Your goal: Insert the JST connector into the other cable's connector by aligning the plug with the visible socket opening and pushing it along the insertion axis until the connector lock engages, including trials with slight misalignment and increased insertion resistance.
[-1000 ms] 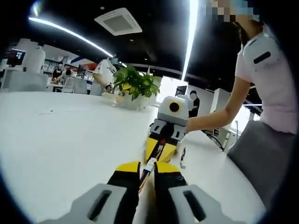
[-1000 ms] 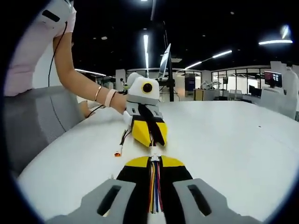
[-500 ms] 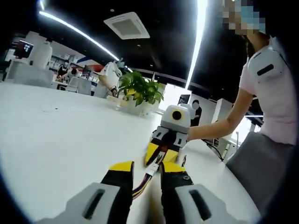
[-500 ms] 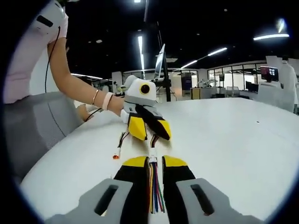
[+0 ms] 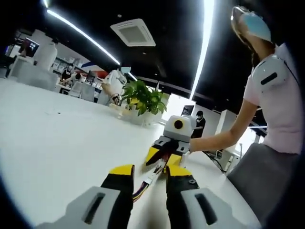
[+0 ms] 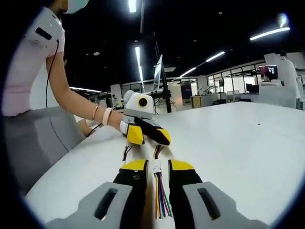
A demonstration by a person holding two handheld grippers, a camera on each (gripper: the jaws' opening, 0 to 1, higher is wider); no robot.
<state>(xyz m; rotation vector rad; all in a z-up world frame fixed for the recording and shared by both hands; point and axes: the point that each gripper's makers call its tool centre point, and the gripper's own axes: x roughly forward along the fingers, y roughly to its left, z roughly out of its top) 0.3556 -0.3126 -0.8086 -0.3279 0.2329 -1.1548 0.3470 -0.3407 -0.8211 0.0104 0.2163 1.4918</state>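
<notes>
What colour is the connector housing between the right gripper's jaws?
White, on the connector; clearest in the right gripper view.

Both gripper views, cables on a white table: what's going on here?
A person holds a gripper in each hand over a white table, working two multicoloured wire bundles together. In the right gripper view, the right gripper has its jaws apart around a wire bundle ending in a white connector. The left gripper faces it, jaws spread, with wires trailing from it. Whether the connectors are locked together cannot be told.
</notes>
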